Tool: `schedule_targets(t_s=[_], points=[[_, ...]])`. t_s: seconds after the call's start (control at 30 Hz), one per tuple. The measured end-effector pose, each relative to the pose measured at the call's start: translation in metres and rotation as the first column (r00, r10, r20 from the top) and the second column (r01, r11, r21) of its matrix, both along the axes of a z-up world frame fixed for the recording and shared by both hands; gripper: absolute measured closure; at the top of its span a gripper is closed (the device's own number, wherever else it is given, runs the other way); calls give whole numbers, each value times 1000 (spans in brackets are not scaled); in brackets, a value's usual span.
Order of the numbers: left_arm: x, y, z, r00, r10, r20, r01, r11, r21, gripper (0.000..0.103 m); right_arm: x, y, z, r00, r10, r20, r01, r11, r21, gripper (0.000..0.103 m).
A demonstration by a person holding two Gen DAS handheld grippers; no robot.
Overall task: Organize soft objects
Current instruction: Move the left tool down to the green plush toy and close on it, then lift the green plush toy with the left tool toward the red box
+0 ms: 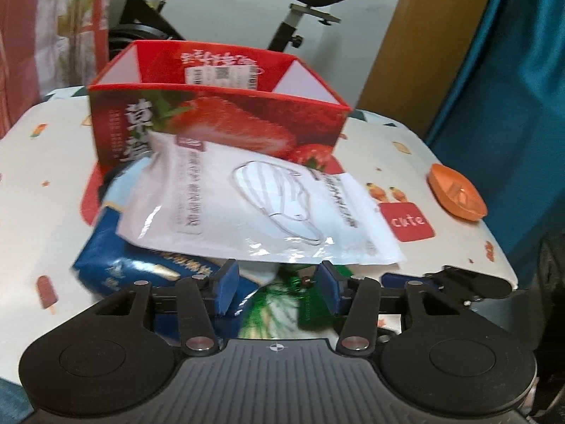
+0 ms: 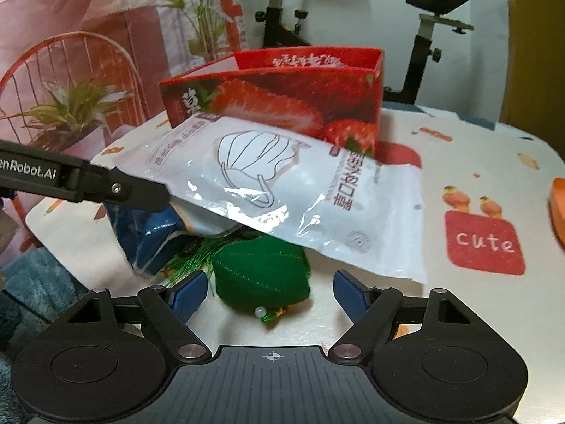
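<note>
A white face-mask pouch (image 1: pixel 254 205) (image 2: pixel 282 190) lies slanted on a blue packet (image 1: pixel 116 258) (image 2: pixel 148 233), leaning against a red strawberry box (image 1: pixel 219 127) (image 2: pixel 282 106) with an open top. A green felt piece (image 2: pixel 261 272) with tinsel sits under the pouch's near edge. My left gripper (image 1: pixel 277 282) is open at that edge, green tinsel (image 1: pixel 282 304) showing between its pads without touching them. Its black finger (image 2: pixel 141 190) reaches in from the left beneath the pouch. My right gripper (image 2: pixel 270 293) is open, straddling the green felt piece with gaps on both sides.
The table wears a white patterned cloth (image 1: pixel 406 162) (image 2: pixel 459 162). An orange dish (image 1: pixel 455 190) (image 2: pixel 558 208) sits near its right edge. An exercise bike (image 1: pixel 300 10) stands behind, potted plants (image 2: pixel 77 106) at the left, a teal blanket (image 2: pixel 35 282) at the near left.
</note>
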State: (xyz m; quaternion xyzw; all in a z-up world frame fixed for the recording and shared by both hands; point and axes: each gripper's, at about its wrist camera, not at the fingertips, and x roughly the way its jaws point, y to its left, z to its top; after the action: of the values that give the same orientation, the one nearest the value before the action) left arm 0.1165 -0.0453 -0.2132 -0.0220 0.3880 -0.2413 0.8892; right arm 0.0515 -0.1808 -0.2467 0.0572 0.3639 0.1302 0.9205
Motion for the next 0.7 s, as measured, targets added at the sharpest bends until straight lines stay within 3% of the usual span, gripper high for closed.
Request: schedule_targets(t_s=[0.13,0.27,0.7], points=[[4,-11,-5,999,-36,-33,35,999,-30,53,5,0,-6,1000,11,-11,-11,1000,15,29],[16,-22,-20,994,-57,-94,54,998,-36,63,10,-1,-11,1000,20,-17,-19,999,29,31],[37,-36,-54,977,-106,-185,81,987,-140,64,20,0,-22,998,53,-38,-51,997,58,36]])
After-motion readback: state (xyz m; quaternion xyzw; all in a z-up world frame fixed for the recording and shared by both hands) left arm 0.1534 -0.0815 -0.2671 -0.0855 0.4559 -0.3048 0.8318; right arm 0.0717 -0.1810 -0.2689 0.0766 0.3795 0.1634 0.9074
